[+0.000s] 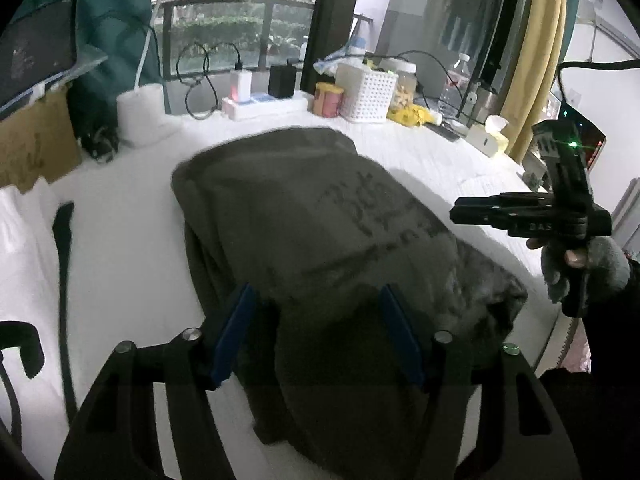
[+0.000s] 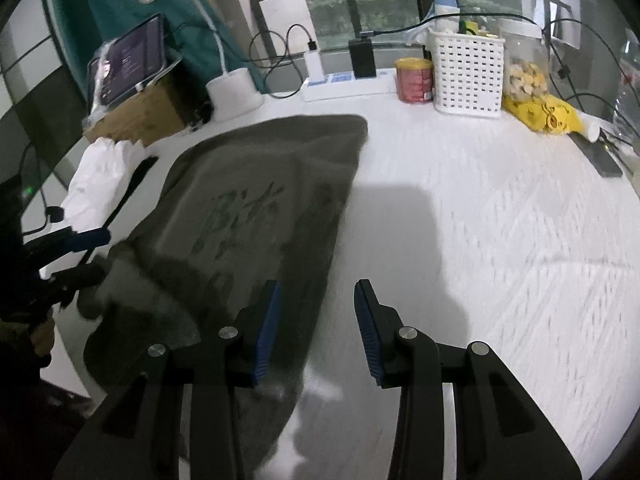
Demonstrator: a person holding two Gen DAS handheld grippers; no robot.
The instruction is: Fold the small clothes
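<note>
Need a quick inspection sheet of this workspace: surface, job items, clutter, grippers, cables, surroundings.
Surface: white table, wood-grain texture.
Job's things: dark olive garment lying on it, printed lettering up, lumpy at the near end.
Clutter: white basket, red can, snack jar, yellow bag, lamp base, power strip, tablet on a cardboard box.
Grippers: left hand-held gripper open over the garment; right hand-held gripper open at its edge.
Cables: black charger cable looped at the back.
Surroundings: window, balcony railing, greenery outside.

Dim window daylight, motion blur, fisheye-warped edges, soft shadows
</note>
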